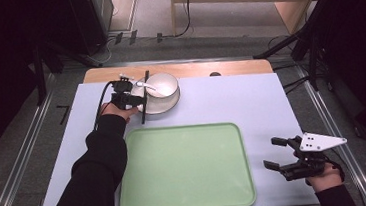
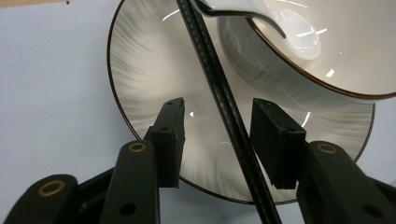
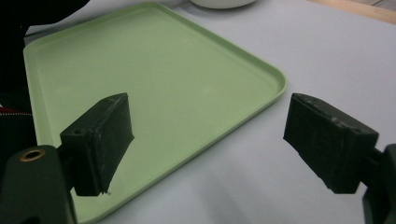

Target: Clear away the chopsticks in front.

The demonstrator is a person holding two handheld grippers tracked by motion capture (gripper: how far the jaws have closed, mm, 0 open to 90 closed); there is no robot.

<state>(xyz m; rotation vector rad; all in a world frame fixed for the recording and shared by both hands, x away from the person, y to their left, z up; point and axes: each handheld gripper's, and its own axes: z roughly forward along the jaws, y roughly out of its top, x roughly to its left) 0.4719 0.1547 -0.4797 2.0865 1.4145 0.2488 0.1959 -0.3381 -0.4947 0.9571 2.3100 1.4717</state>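
A white plate (image 1: 164,107) with a dark rim sits at the table's far left and carries a white bowl (image 1: 162,84) with a white spoon (image 1: 145,86) in it. Black chopsticks (image 1: 144,106) lie across the plate's left side. My left gripper (image 1: 138,100) is down over them. In the left gripper view the chopsticks (image 2: 219,93) run between the jaws of the left gripper (image 2: 218,106), above the plate (image 2: 149,70) and beside the bowl (image 2: 336,46). A gap shows on each side, narrower at the right pad. My right gripper (image 1: 271,152) hovers open and holds nothing, right of the green tray (image 1: 184,168).
The green tray (image 3: 154,79) lies bare at the table's near middle, its right rim just left of the right gripper (image 3: 210,107). A lilac mat (image 1: 251,102) covers the table, with a wooden edge at the back. Stands and cables ring the table.
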